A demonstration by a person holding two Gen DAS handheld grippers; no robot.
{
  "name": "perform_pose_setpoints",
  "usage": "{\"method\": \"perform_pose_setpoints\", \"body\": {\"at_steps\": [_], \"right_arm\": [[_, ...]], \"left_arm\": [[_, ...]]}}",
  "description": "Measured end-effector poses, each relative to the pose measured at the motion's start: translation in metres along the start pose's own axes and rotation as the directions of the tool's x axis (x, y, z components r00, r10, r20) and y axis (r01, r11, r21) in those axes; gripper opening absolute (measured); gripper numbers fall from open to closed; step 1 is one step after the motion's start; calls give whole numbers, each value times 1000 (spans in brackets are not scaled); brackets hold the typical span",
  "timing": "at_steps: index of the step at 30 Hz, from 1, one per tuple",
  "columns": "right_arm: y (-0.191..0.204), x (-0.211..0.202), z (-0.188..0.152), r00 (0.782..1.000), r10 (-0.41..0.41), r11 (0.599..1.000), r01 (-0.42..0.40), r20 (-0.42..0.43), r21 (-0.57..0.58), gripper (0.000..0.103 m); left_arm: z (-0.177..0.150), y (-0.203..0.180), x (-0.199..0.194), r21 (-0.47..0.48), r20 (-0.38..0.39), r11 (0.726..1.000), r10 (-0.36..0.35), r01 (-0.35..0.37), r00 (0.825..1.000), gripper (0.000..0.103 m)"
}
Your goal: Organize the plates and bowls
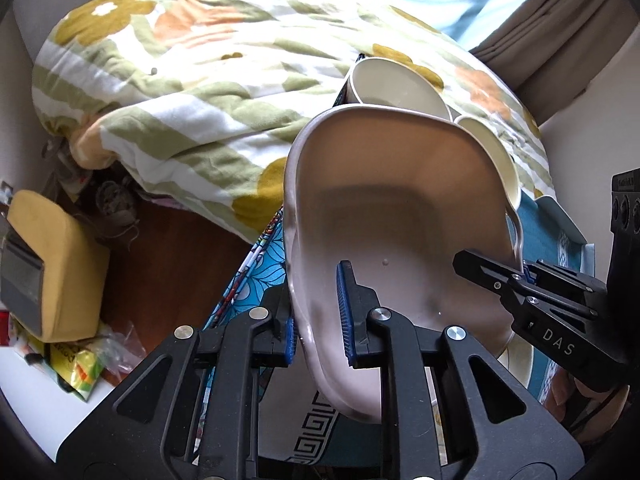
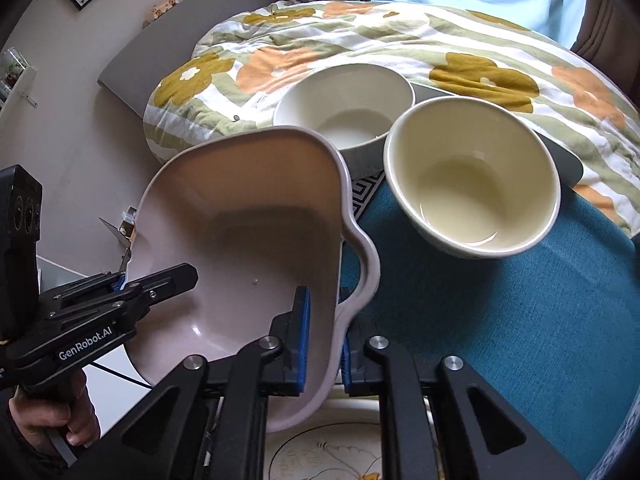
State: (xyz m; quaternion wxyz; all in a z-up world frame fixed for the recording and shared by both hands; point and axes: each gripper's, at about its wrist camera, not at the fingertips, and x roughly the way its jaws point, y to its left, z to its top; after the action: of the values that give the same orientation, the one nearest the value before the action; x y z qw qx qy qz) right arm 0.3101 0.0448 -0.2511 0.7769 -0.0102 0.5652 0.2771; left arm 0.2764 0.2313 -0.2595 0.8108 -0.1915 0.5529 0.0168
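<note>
A pale pink deep dish [image 1: 400,184] with a wavy rim hangs tilted above the table, held from both sides. My left gripper [image 1: 318,312] is shut on its left rim, one blue pad inside the dish and one outside. My right gripper [image 2: 323,344] is shut on the opposite rim of the same dish [image 2: 240,200]. Each gripper shows in the other's view: the right gripper [image 1: 520,274] and the left gripper [image 2: 122,280], which a hand [image 2: 52,420] holds. Two empty cream bowls, the far bowl [image 2: 344,108] and the near bowl [image 2: 472,184], stand beyond the dish.
A teal cloth [image 2: 500,340] covers the surface under the bowls. A flowered quilt [image 2: 360,40] is heaped behind them. Below my right gripper lies a white plate [image 2: 320,456] with a drawn pattern. A yellow cushioned object [image 1: 52,264] and small packets lie at the far left.
</note>
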Motion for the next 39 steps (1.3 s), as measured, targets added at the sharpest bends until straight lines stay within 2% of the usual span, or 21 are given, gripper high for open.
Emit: {"method": "perform_pose_setpoints", "body": {"at_steps": [5, 9, 14, 18, 21, 25, 29, 34, 39], "right_arm": [[8, -53, -21, 995, -25, 999, 20, 96, 44, 12], [3, -99, -45, 984, -71, 994, 56, 164, 95, 12], [-11, -152, -81, 964, -136, 981, 99, 229, 166, 12], [-36, -186, -107, 948, -177, 968, 118, 266, 222, 12], [-58, -208, -127, 938, -195, 962, 126, 288, 242, 12], [-90, -230, -153, 933, -213, 953, 133, 290, 271, 12], [-130, -247, -186, 933, -244, 940, 159, 267, 303, 12], [-183, -247, -225, 943, -264, 913, 178, 201, 366, 12], [-228, -230, -252, 954, -271, 887, 194, 130, 419, 12]], "left_arm": [[-8, -23, -49, 85, 69, 996, -32, 26, 997, 15], [-17, -53, -83, 179, 109, 981, -100, 80, 989, 15], [-34, -100, -110, 272, 112, 951, -182, 146, 977, 15], [-51, -149, -123, 339, 107, 924, -225, 177, 968, 15], [-69, -185, -126, 360, 102, 914, -240, 189, 965, 15], [-99, -232, -120, 385, 83, 904, -232, 184, 969, 15], [-132, -284, -97, 398, 30, 894, -237, 206, 971, 15], [-167, -334, -47, 405, -71, 881, -235, 244, 969, 15], [-189, -365, 8, 406, -168, 874, -215, 266, 962, 15]]}}
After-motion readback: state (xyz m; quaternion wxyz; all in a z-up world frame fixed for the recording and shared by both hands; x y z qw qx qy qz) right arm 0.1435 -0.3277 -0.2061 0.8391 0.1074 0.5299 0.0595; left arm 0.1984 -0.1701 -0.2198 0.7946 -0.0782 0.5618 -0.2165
